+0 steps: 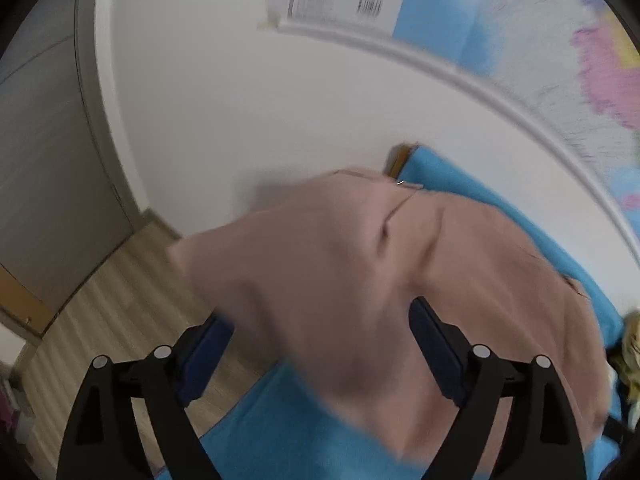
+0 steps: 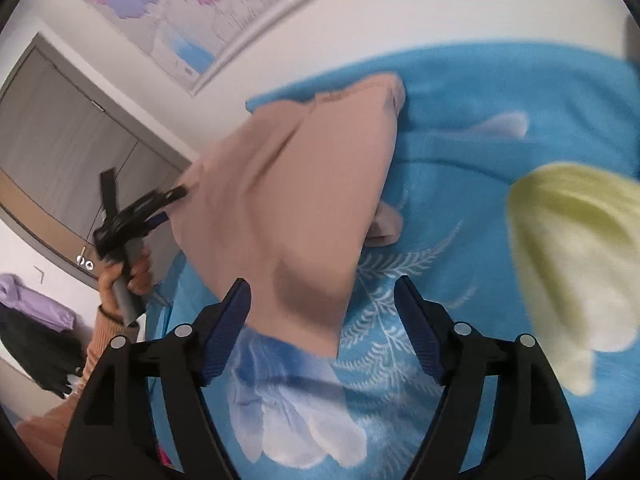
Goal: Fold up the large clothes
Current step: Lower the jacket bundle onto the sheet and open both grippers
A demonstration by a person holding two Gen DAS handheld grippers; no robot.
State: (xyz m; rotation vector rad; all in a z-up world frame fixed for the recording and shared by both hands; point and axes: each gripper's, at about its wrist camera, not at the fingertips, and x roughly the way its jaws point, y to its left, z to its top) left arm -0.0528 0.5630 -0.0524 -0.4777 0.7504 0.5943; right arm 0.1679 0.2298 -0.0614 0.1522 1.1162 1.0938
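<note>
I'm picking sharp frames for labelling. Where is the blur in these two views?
Left wrist view: the pink garment and wall map are smeared, tool arms crisp. Right wrist view: the garment and yellow cloth are streaked; the left tool is blurred; fisheye bends straight edges.

A dusty-pink garment (image 2: 280, 200) of soft, plain fabric sags in mid-air above a bright blue blanket (image 2: 460, 152) printed with white fern and flower shapes, its cloth blurred. Its far end, a stitched hem or cuff, rests on the blanket near the wall, while the near part hangs in loose folds with a pointed corner drooping toward the blanket. A small rolled piece of the same pink cloth lies on the blanket just beside its edge. In the left wrist view the garment (image 1: 340, 264) fills the centre, creased along a seam, draped across the blanket (image 1: 280, 432).
</note>
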